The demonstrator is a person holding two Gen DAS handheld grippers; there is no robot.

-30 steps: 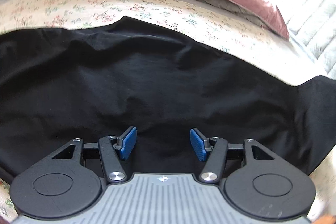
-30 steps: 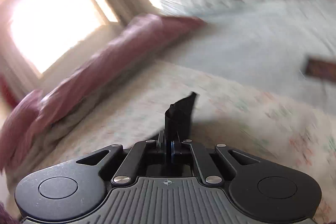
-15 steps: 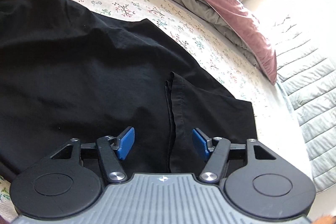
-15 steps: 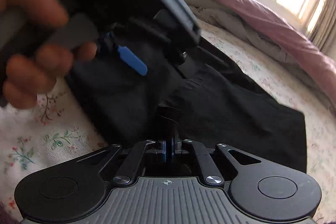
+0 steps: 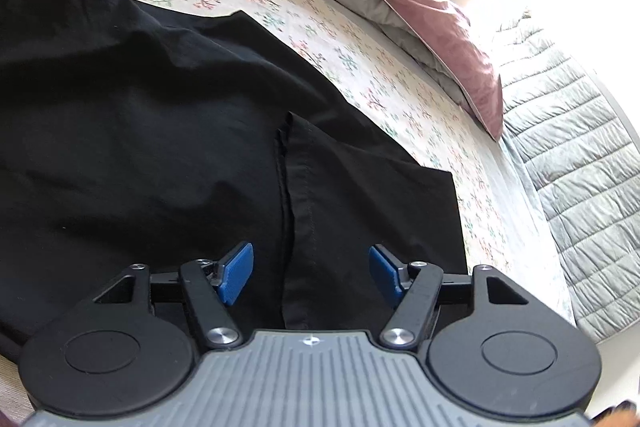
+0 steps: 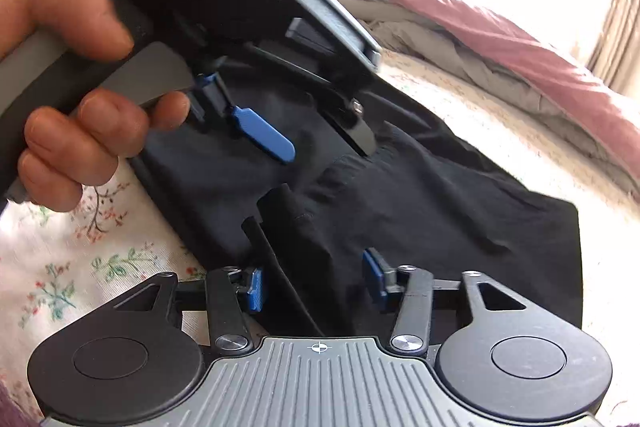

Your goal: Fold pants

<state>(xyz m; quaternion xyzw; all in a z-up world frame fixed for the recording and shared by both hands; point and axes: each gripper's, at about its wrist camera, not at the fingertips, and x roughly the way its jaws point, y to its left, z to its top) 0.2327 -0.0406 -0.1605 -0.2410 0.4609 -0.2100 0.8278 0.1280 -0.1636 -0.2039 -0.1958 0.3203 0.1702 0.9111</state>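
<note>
Pants (image 5: 160, 147): black, spread flat on the floral bedsheet (image 5: 360, 67), a hemmed leg end laid over the main body, apparently a first fold. Left gripper (image 5: 311, 273): jaws wide and opening, hem edge just ahead between them, nothing clamped. Right gripper (image 6: 312, 281): jaws opening, a raised fabric edge between the pads but not pressed, probably releasing the carried leg. Hand (image 6: 80, 87): holds the left gripper ahead of the right one. Pink duvet (image 5: 420, 7): beyond, well apart.
</note>
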